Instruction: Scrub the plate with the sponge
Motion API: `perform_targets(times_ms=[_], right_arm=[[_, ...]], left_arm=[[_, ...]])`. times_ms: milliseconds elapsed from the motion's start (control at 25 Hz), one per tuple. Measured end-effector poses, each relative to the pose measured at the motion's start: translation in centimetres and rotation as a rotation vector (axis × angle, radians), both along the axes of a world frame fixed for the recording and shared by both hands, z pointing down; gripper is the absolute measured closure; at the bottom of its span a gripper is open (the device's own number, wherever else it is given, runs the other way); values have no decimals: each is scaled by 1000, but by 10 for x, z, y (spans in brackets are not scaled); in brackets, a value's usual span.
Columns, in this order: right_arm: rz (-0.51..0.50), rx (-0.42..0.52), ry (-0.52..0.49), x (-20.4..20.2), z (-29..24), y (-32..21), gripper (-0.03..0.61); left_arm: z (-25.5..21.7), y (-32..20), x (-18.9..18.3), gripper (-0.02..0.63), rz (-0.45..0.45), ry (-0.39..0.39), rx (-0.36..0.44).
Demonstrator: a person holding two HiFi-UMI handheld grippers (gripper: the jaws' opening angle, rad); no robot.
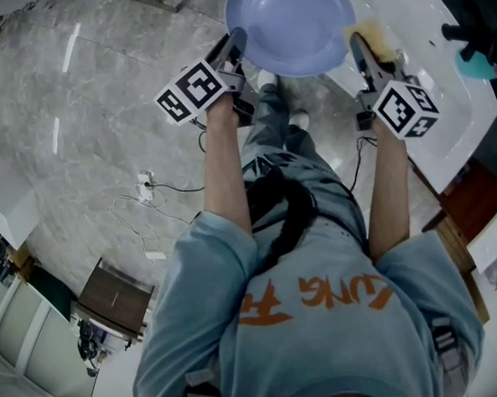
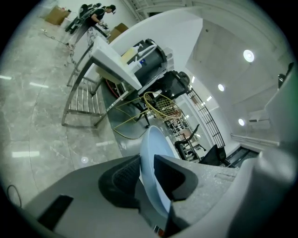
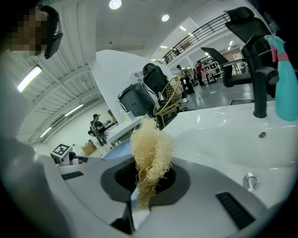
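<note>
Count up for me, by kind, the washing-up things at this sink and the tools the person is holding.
1 pale blue round plate
1 straw-coloured fibrous sponge
2 grey hand-held grippers: left gripper, right gripper
1 black tap
1 teal spray bottle
Total: 6

Pale blue plate (image 1: 292, 23): round, shallow, hollow side twd camera, top centre of head view. Left rim pinched in left tongs (image 1: 232, 45); edge-on, low centre in left gripper view. Straw-coloured sponge (image 3: 150, 153): frayed fibrous tuft, upright, clamped in right tongs (image 3: 148, 181), centre of right gripper view; just beside plate's right rim in head view.
</note>
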State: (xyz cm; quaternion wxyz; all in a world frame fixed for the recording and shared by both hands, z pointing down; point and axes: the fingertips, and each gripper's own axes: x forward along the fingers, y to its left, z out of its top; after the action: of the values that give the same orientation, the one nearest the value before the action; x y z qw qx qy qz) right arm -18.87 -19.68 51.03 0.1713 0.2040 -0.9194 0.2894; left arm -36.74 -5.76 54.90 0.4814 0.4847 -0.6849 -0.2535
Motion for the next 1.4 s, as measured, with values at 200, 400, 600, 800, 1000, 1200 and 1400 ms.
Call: perform_targets(times_ms=[200,400,600,800,1000,1200,1400], right_arm=[[13,11,-10,9,-20,-9,546],[36,47,-26,25,-44,-20,546],[56,82,-44,53,-60,-26,546],[72,152,-82,74,-93,-28,546],[115,264,-113,104,-134,-37,546],[198,377,-158,144,-184,-48,546],[294,465,-189,192,-228,-57,548]], left_arm=[[-16,-12,9,412,94,-29,45],[-26,-4,-3,396,67,-156,-54],[-52,3,-7,396,-3,-317,-117],[-112,-16,19,473,-5,-412,30],[-161,-45,66,611,37,-455,213],[-212,-94,116,611,133,-442,402],[-266,-132,178,611,245,-476,523]])
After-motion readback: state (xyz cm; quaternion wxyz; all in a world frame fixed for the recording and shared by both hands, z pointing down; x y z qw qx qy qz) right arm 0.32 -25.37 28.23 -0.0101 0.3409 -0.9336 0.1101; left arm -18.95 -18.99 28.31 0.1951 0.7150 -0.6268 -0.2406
